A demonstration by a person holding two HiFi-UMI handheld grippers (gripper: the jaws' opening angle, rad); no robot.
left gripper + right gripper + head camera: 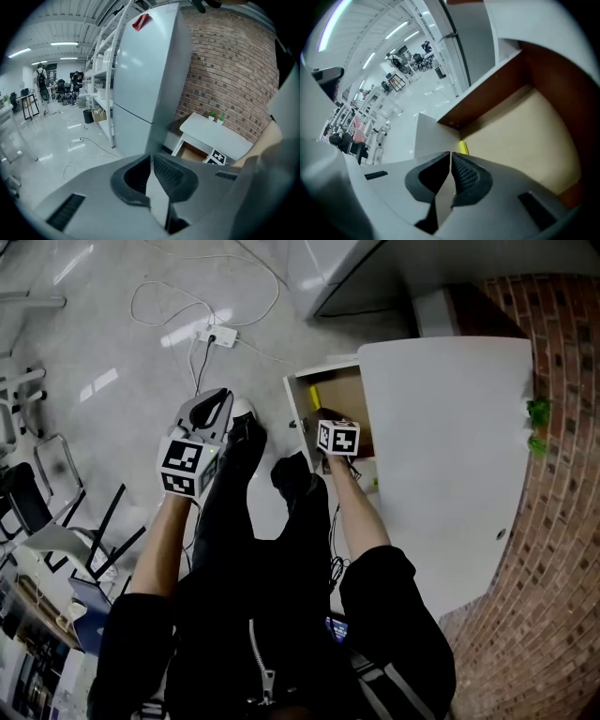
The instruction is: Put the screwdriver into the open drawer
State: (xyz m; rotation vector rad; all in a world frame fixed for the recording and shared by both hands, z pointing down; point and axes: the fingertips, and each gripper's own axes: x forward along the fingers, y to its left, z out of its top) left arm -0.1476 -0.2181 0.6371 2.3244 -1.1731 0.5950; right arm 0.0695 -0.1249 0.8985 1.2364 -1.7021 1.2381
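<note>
The screwdriver, of which I see only a yellow handle (316,397), lies inside the open drawer (345,388) near its front panel. In the right gripper view the yellow handle (463,147) shows just beyond my jaws on the drawer's tan floor (520,136). My right gripper (336,435) hangs above the drawer, pointing steeply down, shut with nothing between its pads (450,155). My left gripper (214,401) is off to the left over the floor, apart from the drawer, shut and empty (151,157).
The drawer belongs to a white table (450,456) set against a brick wall (553,521) with small green plants (538,423) on it. A power strip and cable (217,335) lie on the floor. Chairs (56,512) stand at left; a tall white fridge (145,79) stands beside the table.
</note>
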